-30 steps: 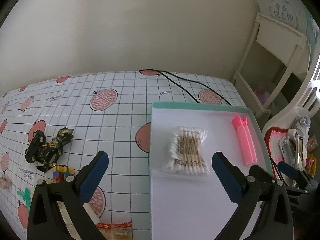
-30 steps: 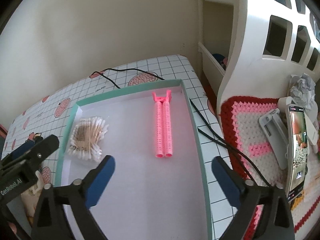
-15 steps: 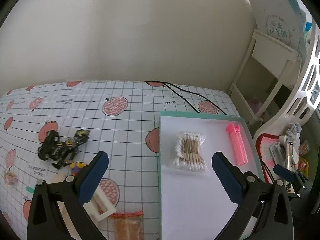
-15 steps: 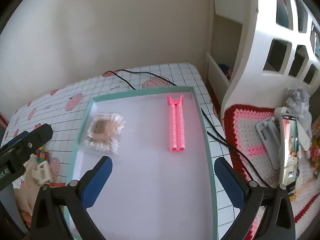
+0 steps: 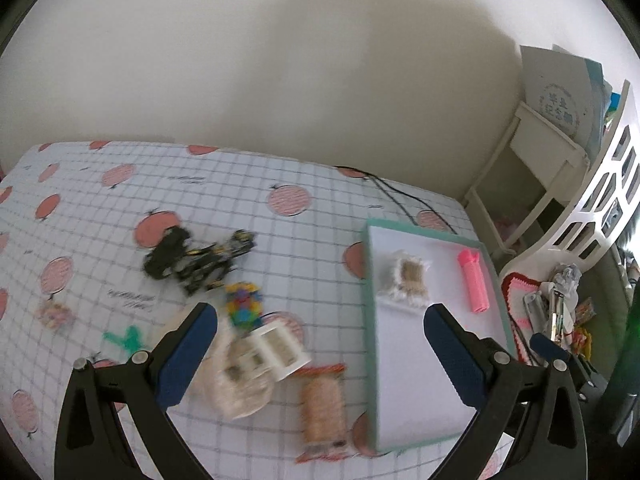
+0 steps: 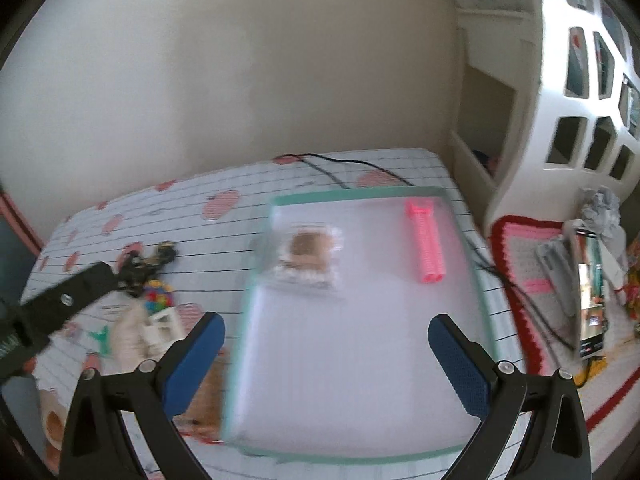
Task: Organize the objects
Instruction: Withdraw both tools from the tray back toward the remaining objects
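Observation:
A teal-rimmed white tray point(image 5: 404, 227) point(image 6: 356, 194) lies on the checked tablecloth and holds a bag of cotton swabs point(image 5: 406, 280) point(image 6: 308, 252) and a pink comb-like piece point(image 5: 474, 280) point(image 6: 428, 246). Left of the tray lie a black toy car point(image 5: 198, 258) point(image 6: 144, 266), a colourful bead toy point(image 5: 244, 304), a white clip point(image 5: 276, 346), a green piece point(image 5: 126, 338) and an orange snack packet point(image 5: 322, 406). My left gripper point(image 5: 320, 354) hangs open above these loose items. My right gripper point(image 6: 326, 360) stands open above the tray's near half.
A black cable point(image 6: 344, 170) runs across the table's far edge behind the tray. A white shelf unit point(image 6: 560, 92) stands to the right, with a red-edged crochet mat point(image 6: 524, 264) carrying a phone point(image 6: 590, 300) and small items. A plain wall is behind the table.
Both grippers have risen and pulled back, so more of the table shows. The left view has swung left over the loose items. Both stay open.

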`<state>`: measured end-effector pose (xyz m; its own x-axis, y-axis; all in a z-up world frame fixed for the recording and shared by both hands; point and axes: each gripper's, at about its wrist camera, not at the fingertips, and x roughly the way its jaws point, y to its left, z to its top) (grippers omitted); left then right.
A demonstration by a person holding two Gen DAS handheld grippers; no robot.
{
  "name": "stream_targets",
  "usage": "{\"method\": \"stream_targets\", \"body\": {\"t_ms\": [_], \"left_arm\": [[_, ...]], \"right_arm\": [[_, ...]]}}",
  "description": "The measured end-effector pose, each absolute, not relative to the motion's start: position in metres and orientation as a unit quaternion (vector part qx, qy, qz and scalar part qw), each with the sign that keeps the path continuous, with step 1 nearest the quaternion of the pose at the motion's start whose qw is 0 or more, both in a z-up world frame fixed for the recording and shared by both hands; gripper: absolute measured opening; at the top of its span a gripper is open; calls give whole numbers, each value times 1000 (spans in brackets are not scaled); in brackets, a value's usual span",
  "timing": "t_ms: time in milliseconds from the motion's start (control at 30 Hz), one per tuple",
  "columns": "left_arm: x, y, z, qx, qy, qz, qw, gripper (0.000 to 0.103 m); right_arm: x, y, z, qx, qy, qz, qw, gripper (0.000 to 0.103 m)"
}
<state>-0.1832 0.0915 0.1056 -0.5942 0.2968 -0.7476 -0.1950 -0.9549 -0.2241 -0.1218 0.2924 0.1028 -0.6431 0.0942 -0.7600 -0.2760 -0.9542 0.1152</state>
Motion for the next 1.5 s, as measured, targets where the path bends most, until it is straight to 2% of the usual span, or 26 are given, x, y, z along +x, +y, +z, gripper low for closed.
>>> {"method": "stream_targets", "body": {"t_ms": [233, 633, 967, 1300, 1500], "left_arm": [[-171, 50, 103, -426, -48, 898, 94, 103], [-174, -8, 87, -446, -100, 888, 53, 103], [-173, -12, 73, -459, -94, 882, 50, 103], [-178, 12, 46, -489, -51, 869, 52, 102], [-183, 19, 29, -508, -44, 858, 51, 95]], "right_arm": [[-124, 242, 105, -397, 80, 912, 63, 103], [-129, 192, 81, -426, 77, 901, 13, 103], [-137, 166, 50, -467, 53, 882, 11, 102], [-142, 168, 27, -493, 68, 867, 18, 93], [-145, 163, 23, -494, 57, 867, 22, 90]]}}
